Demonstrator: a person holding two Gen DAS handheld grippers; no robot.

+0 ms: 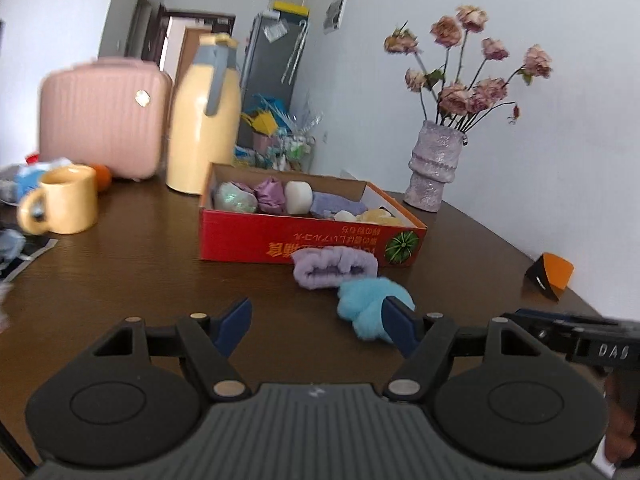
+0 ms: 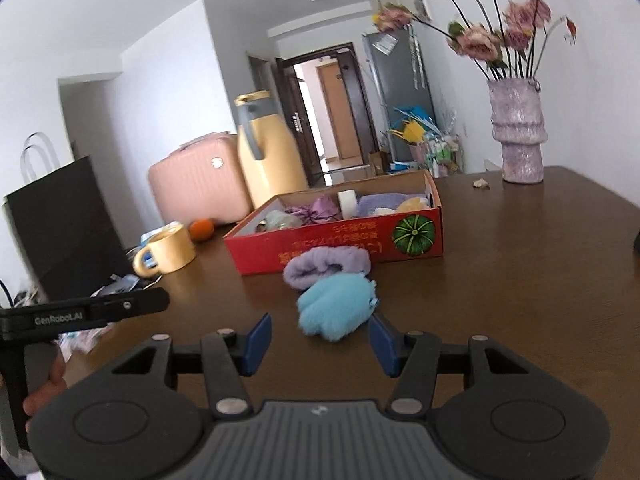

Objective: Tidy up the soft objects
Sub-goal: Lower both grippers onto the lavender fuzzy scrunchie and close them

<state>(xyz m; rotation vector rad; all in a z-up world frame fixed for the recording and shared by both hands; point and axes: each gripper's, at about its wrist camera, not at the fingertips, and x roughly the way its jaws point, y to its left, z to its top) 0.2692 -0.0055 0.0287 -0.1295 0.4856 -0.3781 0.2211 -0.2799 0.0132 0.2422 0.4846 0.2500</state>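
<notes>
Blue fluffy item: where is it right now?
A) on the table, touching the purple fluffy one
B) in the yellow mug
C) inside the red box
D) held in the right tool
A: the blue fluffy item lies on the table against the purple fluffy one, outside the red box.

My dark wooden table (image 2: 520,300) carries the red box (image 2: 340,246) mid-frame, purple scrunchie (image 2: 326,266) and blue fluffy piece (image 2: 336,308) below it, vase (image 2: 518,132) upper right, mug (image 2: 168,248) left

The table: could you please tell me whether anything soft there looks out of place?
Yes. A purple scrunchie and a blue fluffy piece lie on the table just outside the red box, while similar soft items sit inside it.
</notes>
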